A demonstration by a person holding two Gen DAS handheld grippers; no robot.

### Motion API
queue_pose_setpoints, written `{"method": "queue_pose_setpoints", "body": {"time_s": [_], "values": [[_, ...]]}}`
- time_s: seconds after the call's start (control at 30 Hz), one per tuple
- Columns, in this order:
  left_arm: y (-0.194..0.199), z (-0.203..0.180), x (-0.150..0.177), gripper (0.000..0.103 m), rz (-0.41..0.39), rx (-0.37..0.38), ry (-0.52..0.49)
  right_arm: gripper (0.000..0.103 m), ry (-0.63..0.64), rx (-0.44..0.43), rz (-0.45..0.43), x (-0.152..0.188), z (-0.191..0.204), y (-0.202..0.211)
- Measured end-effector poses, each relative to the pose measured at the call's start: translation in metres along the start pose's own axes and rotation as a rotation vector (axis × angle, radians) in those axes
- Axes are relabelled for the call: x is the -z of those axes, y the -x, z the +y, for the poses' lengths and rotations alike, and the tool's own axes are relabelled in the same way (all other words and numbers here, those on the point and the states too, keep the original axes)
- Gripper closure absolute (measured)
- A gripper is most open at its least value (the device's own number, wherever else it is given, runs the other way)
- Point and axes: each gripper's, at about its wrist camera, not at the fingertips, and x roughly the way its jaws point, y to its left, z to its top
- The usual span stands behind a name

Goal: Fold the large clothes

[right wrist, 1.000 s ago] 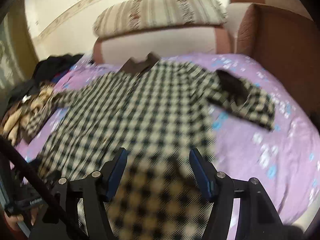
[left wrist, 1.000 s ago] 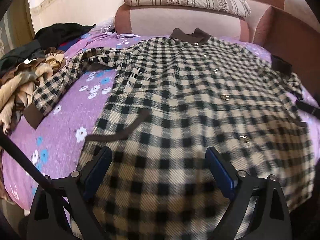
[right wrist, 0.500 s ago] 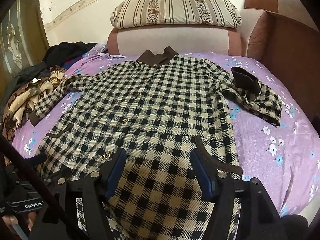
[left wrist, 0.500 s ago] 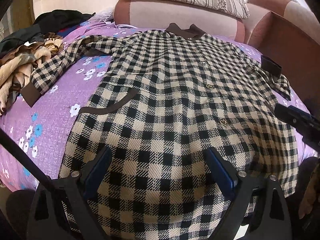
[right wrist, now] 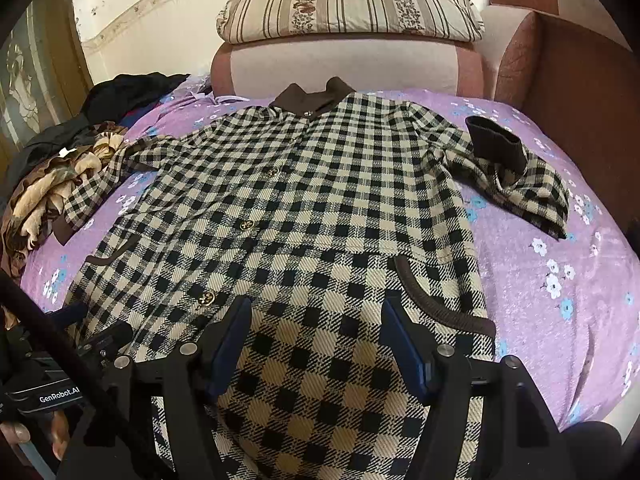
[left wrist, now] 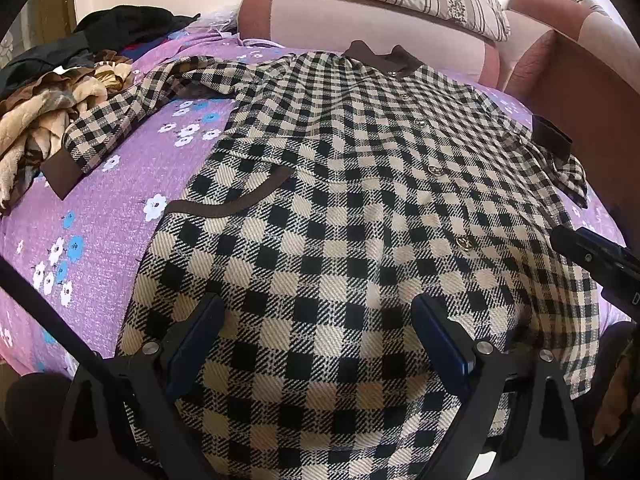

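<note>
A large black-and-beige checked coat (left wrist: 360, 200) (right wrist: 304, 208) with a brown collar (right wrist: 316, 98) lies spread face up on the purple flowered bed cover (left wrist: 104, 216) (right wrist: 560, 280). Its left sleeve (left wrist: 120, 120) stretches out to the left. Its right sleeve (right wrist: 516, 176) is folded back, brown cuff up. My left gripper (left wrist: 316, 332) is open over the coat's lower left hem. My right gripper (right wrist: 316, 332) is open over the lower right hem, beside a brown-trimmed pocket (right wrist: 436, 300). Neither gripper holds cloth.
A heap of brown, beige and black clothes (left wrist: 52, 92) (right wrist: 60, 172) lies at the bed's left edge. A striped pillow (right wrist: 348, 8) rests on the pink headboard (right wrist: 344, 64). A brown upholstered side (right wrist: 580, 100) stands along the right.
Both grippers have drawn back toward the coat's bottom hem and settled. The coat now lies flat and still. Both stay open.
</note>
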Motion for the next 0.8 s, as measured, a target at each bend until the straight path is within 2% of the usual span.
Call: {"method": "queue_pose_setpoints", "body": {"time_s": [0.43, 0.6, 0.8], "values": [[-0.005, 0.0, -0.001, 0.009, 0.006, -0.015, -0.002, 0.029, -0.039, 0.015, 0.007, 0.0, -0.015, -0.004], [-0.008, -0.004, -0.015, 0.009, -0.013, -0.02, -0.009, 0.028, -0.09, 0.072, -0.029, -0.011, -0.045, 0.002], [-0.018, -0.006, -0.047, 0.009, -0.048, -0.048, -0.026, 0.025, -0.128, 0.169, -0.091, -0.042, -0.098, 0.005]]}}
